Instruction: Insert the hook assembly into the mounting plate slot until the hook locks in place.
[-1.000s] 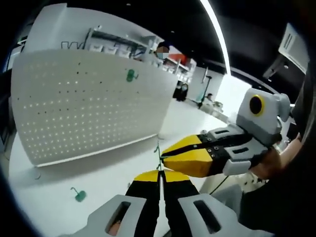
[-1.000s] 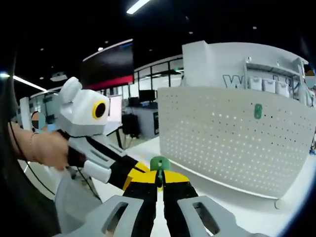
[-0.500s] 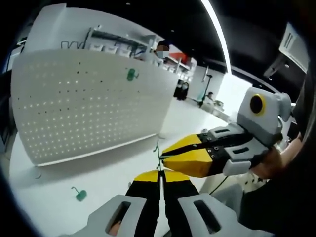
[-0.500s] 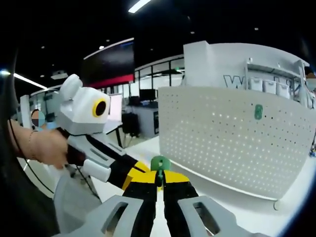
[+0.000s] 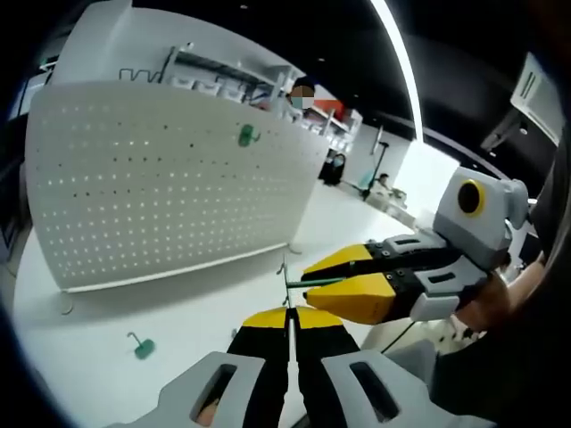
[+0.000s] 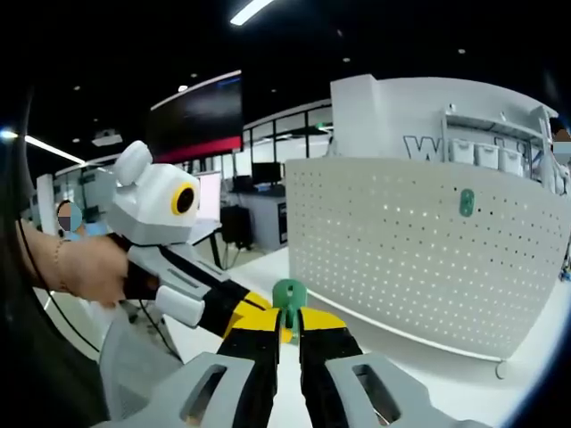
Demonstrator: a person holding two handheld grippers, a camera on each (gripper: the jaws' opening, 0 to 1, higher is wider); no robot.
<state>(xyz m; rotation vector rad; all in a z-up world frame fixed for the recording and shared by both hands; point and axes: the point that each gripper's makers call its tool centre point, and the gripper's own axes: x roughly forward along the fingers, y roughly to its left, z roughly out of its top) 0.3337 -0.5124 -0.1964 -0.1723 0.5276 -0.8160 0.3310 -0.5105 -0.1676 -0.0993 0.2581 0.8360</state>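
The green hook assembly (image 6: 288,294) is held in the air between both grippers; its thin wire (image 5: 308,283) runs sideways into the right gripper's jaws. My left gripper (image 5: 287,314) is shut on the wire's lower end. My right gripper (image 6: 288,314) enters the left gripper view from the right (image 5: 308,283); its jaws stand slightly apart around the green piece. The left gripper (image 6: 254,314) comes into the right gripper view from the left and touches the same piece. The white perforated mounting plate (image 5: 161,187) (image 6: 419,250) stands upright behind.
One green hook (image 5: 245,135) (image 6: 467,202) hangs high on the plate. Another green hook (image 5: 140,346) lies on the white table (image 5: 187,321) in front of it. A person's hand (image 6: 85,267) grips the left tool. Shelves and desks stand far behind.
The right gripper's jaws have parted a little around the green piece. The left view has shifted slightly; the left gripper stays shut.
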